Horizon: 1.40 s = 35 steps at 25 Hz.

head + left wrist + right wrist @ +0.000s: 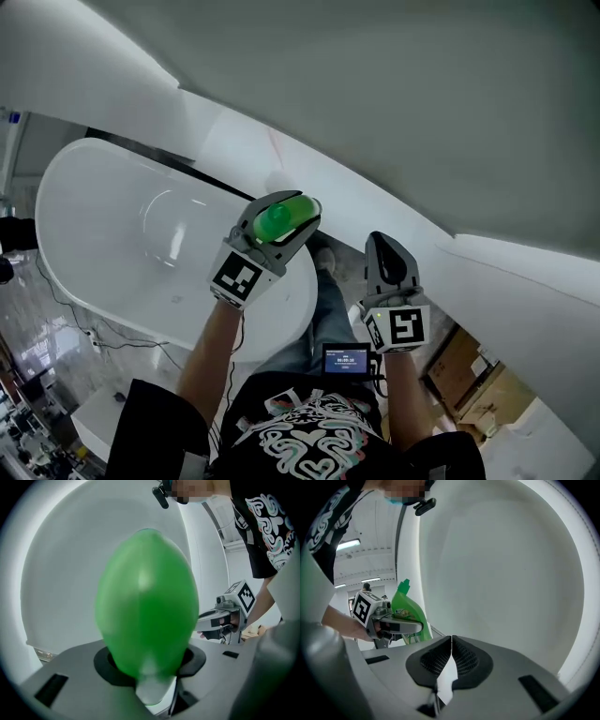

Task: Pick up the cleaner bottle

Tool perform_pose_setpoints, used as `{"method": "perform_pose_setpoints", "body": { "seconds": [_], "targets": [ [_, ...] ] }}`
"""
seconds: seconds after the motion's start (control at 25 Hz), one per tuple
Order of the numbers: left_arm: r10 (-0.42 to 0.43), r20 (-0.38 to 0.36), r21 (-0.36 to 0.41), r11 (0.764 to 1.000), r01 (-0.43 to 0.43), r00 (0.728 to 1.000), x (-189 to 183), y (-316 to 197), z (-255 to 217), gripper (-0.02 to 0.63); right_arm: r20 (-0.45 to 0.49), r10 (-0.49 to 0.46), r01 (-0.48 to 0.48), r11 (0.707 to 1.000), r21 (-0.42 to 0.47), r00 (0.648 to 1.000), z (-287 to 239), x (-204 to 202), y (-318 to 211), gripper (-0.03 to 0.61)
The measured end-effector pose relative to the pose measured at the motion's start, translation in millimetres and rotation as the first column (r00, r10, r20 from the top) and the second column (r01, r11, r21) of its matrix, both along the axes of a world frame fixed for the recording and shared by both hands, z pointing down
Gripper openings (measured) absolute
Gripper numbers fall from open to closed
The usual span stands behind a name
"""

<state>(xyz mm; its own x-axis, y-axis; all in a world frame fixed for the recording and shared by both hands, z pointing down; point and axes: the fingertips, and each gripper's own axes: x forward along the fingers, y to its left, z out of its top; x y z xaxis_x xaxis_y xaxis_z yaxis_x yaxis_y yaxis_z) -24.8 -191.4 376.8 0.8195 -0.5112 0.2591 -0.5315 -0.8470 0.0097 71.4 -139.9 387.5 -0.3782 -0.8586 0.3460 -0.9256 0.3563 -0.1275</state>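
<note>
The green cleaner bottle (279,217) is clamped in my left gripper (274,232), raised in front of the white wall. Seen along the left jaws, the bottle (146,603) fills the middle of the left gripper view, pads pressed on both its sides. From the right gripper view the same bottle (407,611) appears at the left, upright in the left gripper (401,625), its neck pointing up. My right gripper (387,261) hangs beside it, jaws closed together with nothing between them (451,656).
A white freestanding bathtub (112,234) lies below at the left, with a curved white wall (422,112) ahead. Cables run across the marble floor (56,309) by the tub. A small screen (346,358) hangs at the person's chest.
</note>
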Motion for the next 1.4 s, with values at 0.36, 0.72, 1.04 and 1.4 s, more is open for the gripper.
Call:
{"method": "perform_pose_setpoints", "body": {
  "seconds": [0.36, 0.72, 1.04, 1.4],
  "targets": [
    [-0.057, 0.005, -0.037, 0.998, 0.057, 0.998, -5, 22, -54, 0.196, -0.051, 0.003, -0.001, 0.999, 0.044, 0.999, -47, 3, 35, 0.028],
    [-0.083, 0.022, -0.031, 0.996, 0.083, 0.996, -3, 55, -93, 0.196, -0.044, 0.067, -0.061, 0.992, 0.114, 0.997, -99, 16, 58, 0.028],
    [-0.101, 0.026, -0.044, 0.994, 0.102, 0.995, -15, 79, -123, 0.196, -0.049, 0.131, -0.124, 0.984, 0.126, 0.990, -122, 21, 85, 0.028],
    [-0.110, 0.018, -0.038, 0.993, 0.110, 0.994, -31, 101, -147, 0.196, -0.057, 0.164, -0.154, 0.975, 0.158, 0.985, -148, 8, 85, 0.028]
  ]
}}
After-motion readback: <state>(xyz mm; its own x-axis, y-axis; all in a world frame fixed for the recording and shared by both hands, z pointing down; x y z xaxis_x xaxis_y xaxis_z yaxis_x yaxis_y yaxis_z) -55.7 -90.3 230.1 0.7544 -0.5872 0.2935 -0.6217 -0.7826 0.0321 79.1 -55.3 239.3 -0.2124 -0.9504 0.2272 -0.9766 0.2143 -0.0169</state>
